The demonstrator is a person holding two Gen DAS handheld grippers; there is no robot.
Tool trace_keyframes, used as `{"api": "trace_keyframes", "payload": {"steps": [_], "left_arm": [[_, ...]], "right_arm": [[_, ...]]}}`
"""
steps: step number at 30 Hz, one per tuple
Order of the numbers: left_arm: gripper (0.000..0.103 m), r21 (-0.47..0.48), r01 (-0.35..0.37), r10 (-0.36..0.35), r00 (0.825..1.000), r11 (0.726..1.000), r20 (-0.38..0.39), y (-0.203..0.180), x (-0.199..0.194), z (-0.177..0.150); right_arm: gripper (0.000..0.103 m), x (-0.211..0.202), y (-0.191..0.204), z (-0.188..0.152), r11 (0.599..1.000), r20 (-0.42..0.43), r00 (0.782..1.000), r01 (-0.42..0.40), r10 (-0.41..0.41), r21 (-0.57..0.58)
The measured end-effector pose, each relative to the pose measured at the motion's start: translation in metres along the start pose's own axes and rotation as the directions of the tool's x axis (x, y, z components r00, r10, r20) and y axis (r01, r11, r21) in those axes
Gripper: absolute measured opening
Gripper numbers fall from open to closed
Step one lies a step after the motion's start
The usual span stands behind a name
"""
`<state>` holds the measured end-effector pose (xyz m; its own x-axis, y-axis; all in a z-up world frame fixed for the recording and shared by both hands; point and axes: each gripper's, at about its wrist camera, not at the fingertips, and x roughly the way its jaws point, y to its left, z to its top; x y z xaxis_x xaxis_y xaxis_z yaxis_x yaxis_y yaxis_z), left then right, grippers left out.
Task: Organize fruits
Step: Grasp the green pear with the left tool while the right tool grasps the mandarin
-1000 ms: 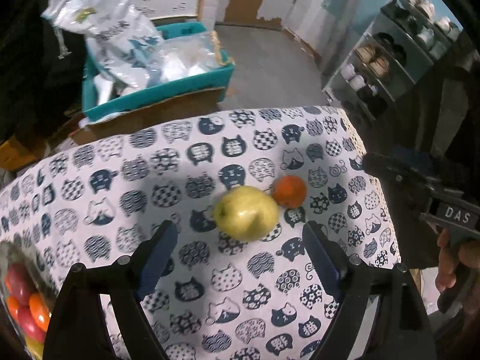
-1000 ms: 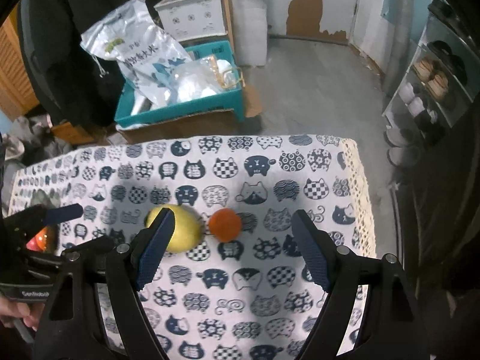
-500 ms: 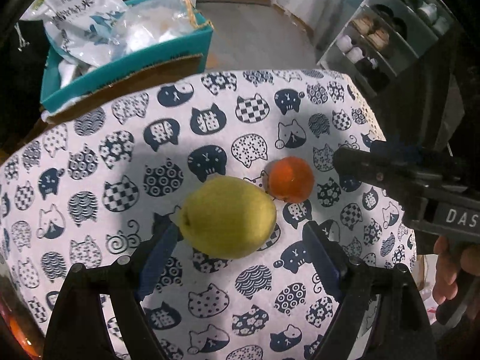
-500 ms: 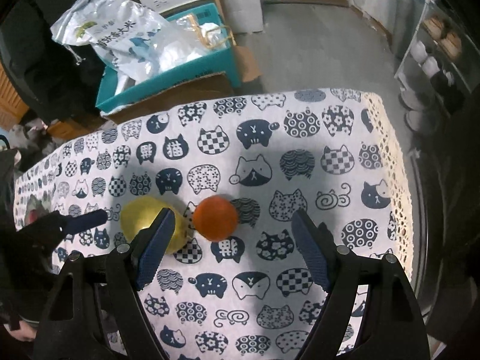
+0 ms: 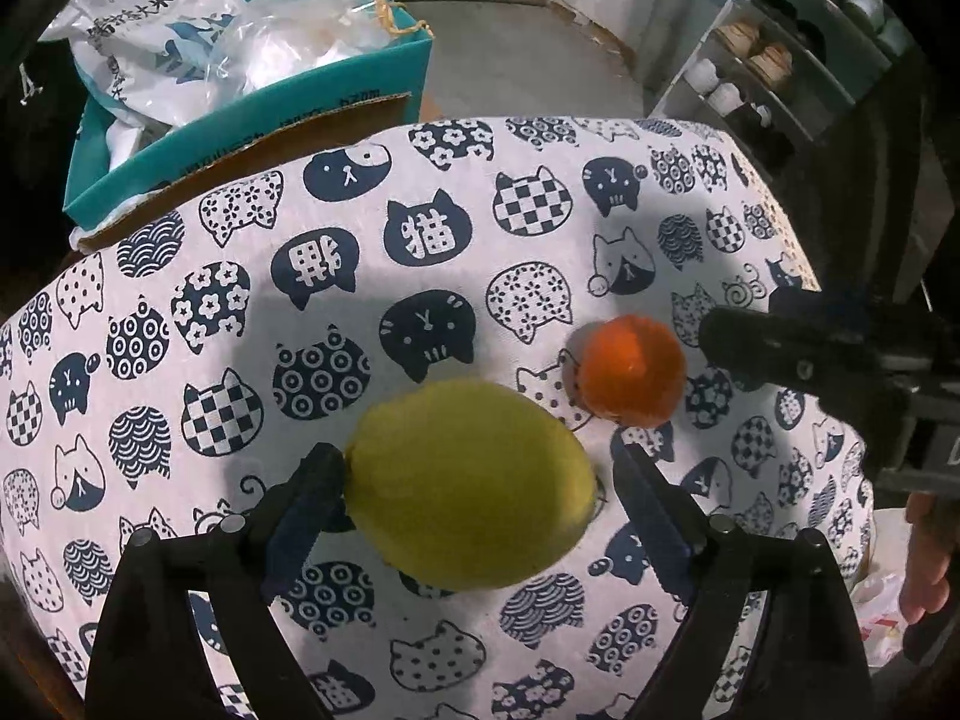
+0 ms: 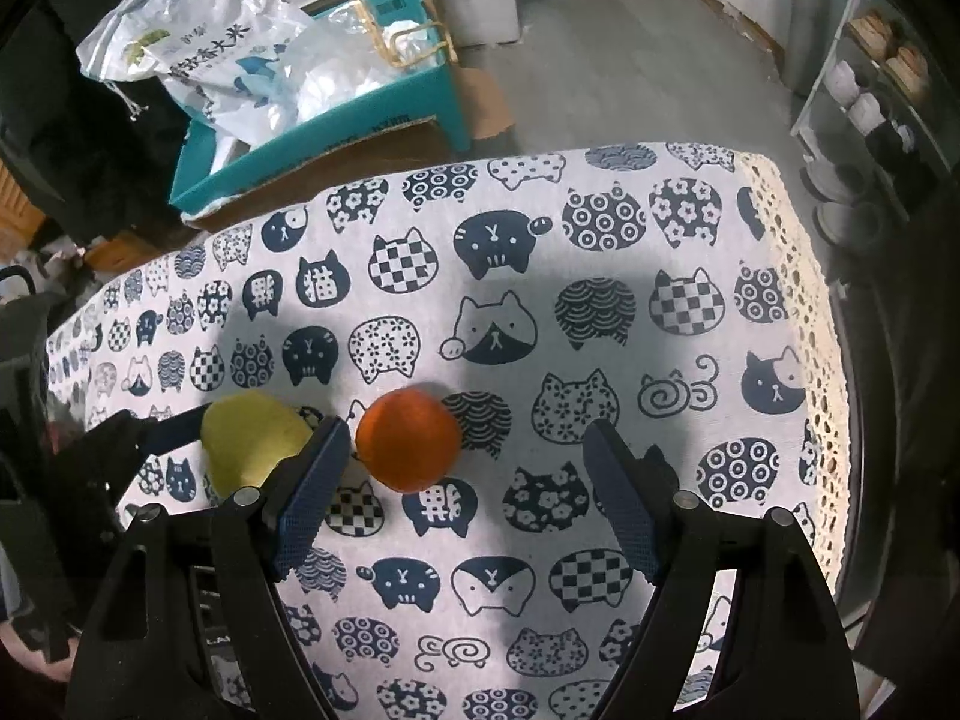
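A smooth, oval yellow-green pear (image 5: 471, 483) lies on the cat-print tablecloth (image 5: 240, 276) between the spread fingers of the left gripper (image 5: 474, 495), its left pad against the fruit's skin, the right pad just clear. To its right sits a round, dimpled orange (image 6: 409, 440), close beside the pear. The right gripper (image 6: 465, 471) has its jaws open, the orange between its ribbed blue pads (image 6: 312, 495). Beyond the far edge stands a teal cardboard box (image 6: 336, 132) holding crinkled plastic bags (image 6: 216, 60).
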<state>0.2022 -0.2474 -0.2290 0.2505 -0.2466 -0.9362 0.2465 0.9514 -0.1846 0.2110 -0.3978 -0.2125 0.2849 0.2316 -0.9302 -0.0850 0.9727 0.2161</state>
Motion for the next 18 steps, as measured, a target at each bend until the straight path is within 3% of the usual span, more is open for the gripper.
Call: {"api": "trace_keyframes", "payload": {"steps": [6,18], "left_arm": [[0.083,-0.011,0.069,-0.069,0.997,0.998,-0.041,0.002,0.016,-0.003],[0.082,0.010,0.033,-0.033,0.999,0.999,0.014,0.014,0.002,-0.012]], "right_arm": [[0.081,0.006,0.001,0.001,1.000,-0.012,1.000,-0.001,0.001,-0.004],[0.081,0.026,0.014,0.000,1.000,-0.057,0.998,-0.014,0.012,-0.026]]}}
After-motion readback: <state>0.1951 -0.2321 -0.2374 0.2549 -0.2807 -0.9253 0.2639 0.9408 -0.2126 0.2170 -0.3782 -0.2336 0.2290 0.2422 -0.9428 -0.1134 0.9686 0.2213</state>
